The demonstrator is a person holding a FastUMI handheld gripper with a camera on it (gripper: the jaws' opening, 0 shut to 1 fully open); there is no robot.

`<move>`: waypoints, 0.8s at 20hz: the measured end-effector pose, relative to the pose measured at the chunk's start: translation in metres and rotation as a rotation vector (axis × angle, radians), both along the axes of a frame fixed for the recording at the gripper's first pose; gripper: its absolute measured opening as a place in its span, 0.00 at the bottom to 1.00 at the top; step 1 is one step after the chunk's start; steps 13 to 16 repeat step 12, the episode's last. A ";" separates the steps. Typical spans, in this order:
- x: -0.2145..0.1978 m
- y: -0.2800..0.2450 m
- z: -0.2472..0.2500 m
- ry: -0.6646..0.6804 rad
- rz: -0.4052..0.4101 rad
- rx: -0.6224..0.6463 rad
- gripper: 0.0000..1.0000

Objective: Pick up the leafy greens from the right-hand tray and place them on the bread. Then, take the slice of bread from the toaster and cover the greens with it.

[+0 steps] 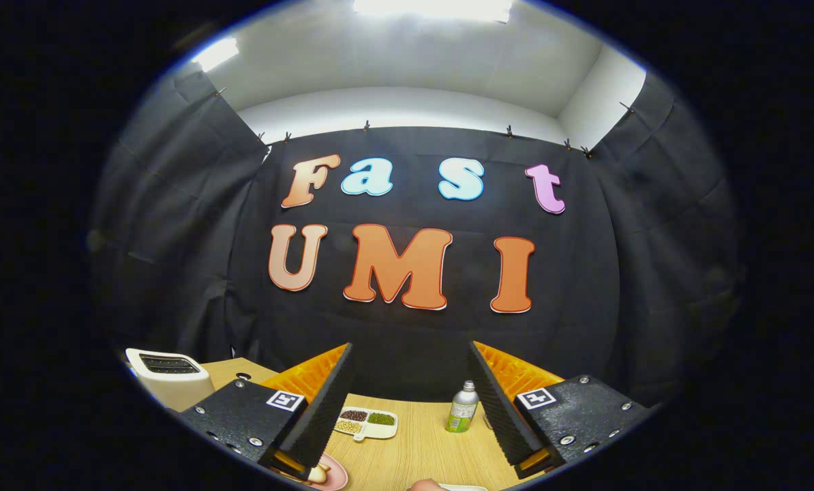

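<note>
The gripper (410, 409) is raised above a wooden table (420, 447), its fingers spread wide with nothing between them. Nearest, under the left finger's tip, a pink plate (335, 474) is mostly cut off; a pale piece on it (318, 472), possibly the bread, is too hidden to identify. Between the fingertips, at the lowest point, a rounded tan shape (426, 485) and a pale tray edge (463, 487) are cropped; the leafy greens cannot be made out. Further on, bare tabletop lies open between the fingers. Beyond that, a small white divided dish (367, 423) holds dark, green and pale contents just beside the left finger, and a green-labelled bottle (462, 408) stands upright near the right finger. A white toaster (168, 377) sits outside the left finger at the table's far-left edge; its slot contents are unclear.
</note>
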State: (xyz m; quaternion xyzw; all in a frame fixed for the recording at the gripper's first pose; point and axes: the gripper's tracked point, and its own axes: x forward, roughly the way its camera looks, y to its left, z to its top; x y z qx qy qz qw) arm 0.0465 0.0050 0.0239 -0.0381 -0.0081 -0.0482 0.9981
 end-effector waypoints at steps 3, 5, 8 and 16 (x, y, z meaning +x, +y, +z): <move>-0.001 0.000 -0.001 0.007 0.001 0.007 0.97; 0.000 0.000 -0.003 0.009 -0.001 0.006 0.97; 0.000 0.007 0.001 0.003 0.014 0.016 0.97; 0.001 0.015 0.007 -0.007 0.025 0.011 0.97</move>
